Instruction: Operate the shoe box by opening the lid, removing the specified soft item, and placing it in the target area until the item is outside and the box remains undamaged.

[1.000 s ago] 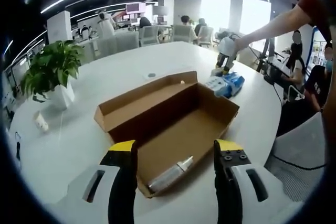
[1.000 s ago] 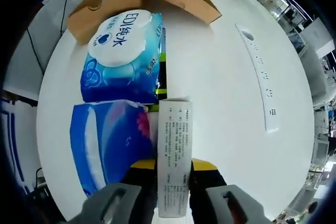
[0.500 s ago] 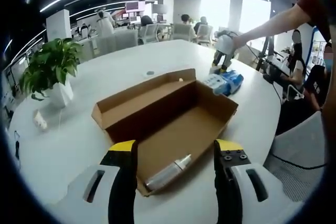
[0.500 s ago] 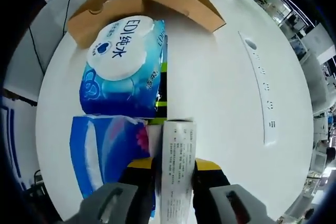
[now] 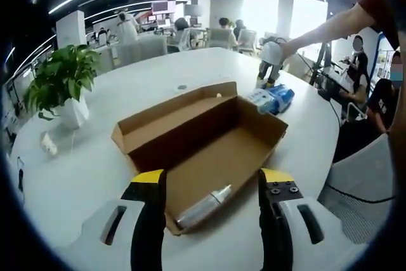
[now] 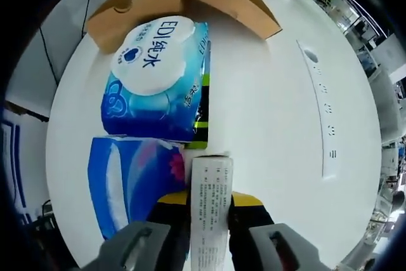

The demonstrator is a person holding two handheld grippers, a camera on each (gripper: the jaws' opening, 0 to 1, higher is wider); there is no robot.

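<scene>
The open cardboard shoe box (image 5: 202, 147) lay on the white table (image 5: 95, 157) with its lid folded back, and a silver tube-like item (image 5: 203, 207) rested in the near corner of the box, between the tips of the left gripper (image 5: 210, 182). That gripper's jaws stood wide apart with nothing between them, much as they had half a second before; the left gripper view had barely shifted, and the box and potted plant (image 5: 60, 84) sat where they were. In the right gripper view, the right gripper (image 6: 210, 202) was clenched on a narrow white printed carton (image 6: 210, 211), as in the earlier frames. Compared with a second ago the view had drifted slightly, so the blue wet-wipes pack (image 6: 158, 80) and the darker blue pack (image 6: 133, 182) below it appeared a little lower and to the right, though they lay in the same arrangement on the table, just beside the box's far end. In the left gripper view the right gripper stood at those packs (image 5: 274, 98), held by an outstretched arm (image 5: 333, 26).
</scene>
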